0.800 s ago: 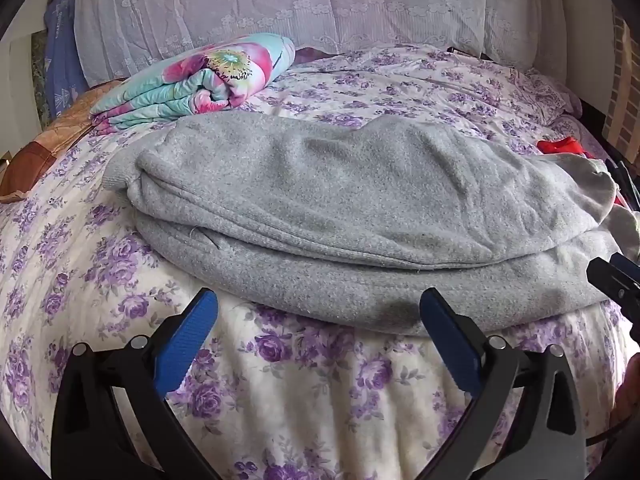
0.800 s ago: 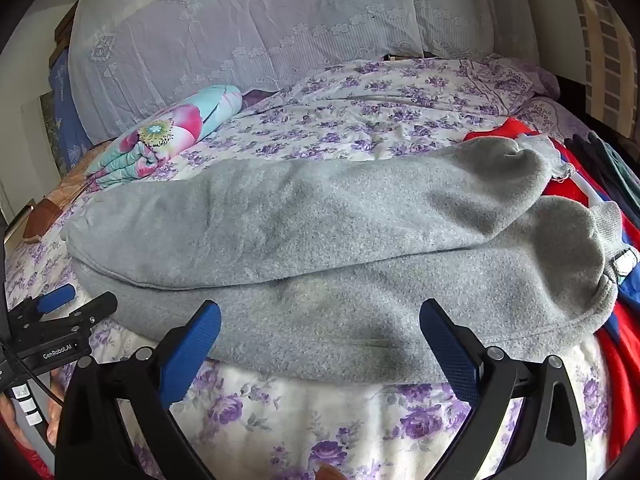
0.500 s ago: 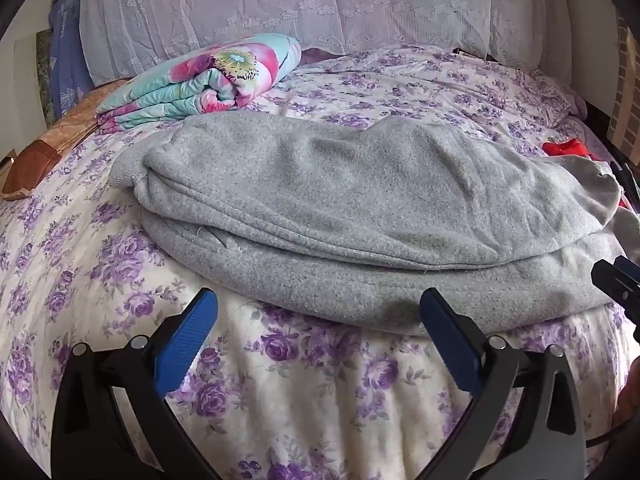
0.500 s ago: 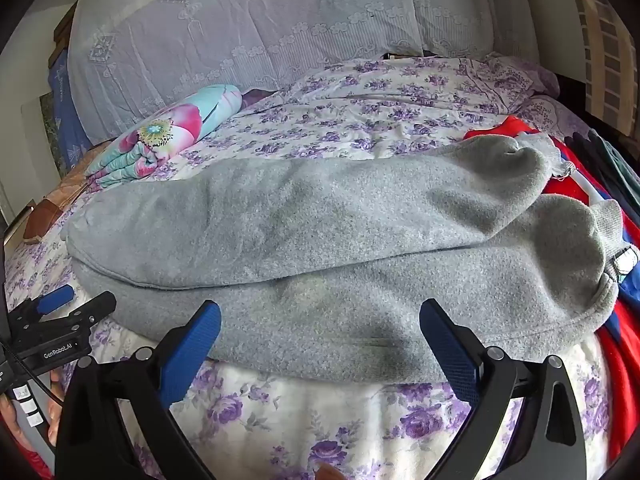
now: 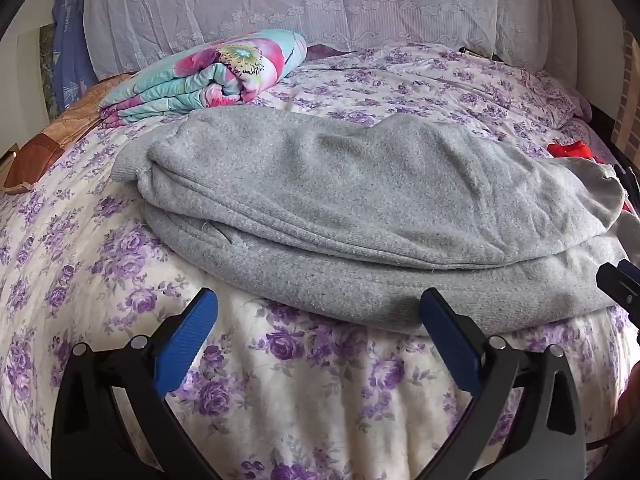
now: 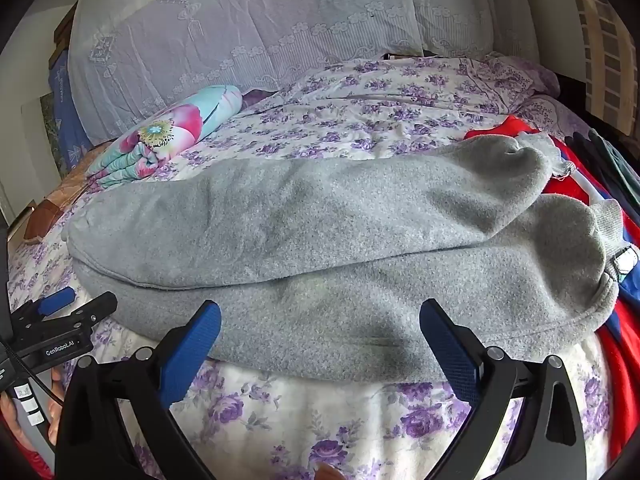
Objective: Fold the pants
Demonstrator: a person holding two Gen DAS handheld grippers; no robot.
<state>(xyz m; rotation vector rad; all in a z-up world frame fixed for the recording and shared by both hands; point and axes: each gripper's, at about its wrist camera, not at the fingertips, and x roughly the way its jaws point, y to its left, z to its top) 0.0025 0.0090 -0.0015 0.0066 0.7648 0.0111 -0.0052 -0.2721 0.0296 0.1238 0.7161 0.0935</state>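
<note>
Purple flowers are covering the bedspread (image 5: 120,248) under my two tools, and a lace cover is hanging over the pillows behind. I am seeing the gray pants (image 5: 360,208) lying on this bedspread, already doubled so that one leg is resting on top of the other. Their long axis is running from left to right across both views. The waist end, I think, is pointing to the left, near the folded flowery blanket (image 5: 208,72), and the two cuffs (image 6: 560,200) are pointing to the right, where they are touching some red clothes (image 6: 576,184).

I am holding the left gripper (image 5: 316,332) with its fingers wide apart just in front of the near edge of the pants, gripping nothing. The right gripper (image 6: 320,340) is also spread open and is holding nothing; its tips are hanging over the near edge of the lower leg.

What I am fearing: the legs are not lying exactly one over the other, so if I am catching only the top layer at the cuffs, the lower leg may be staying behind and the fold may be coming out crooked. Also the red clothes could get caught together with the cuffs.
</note>
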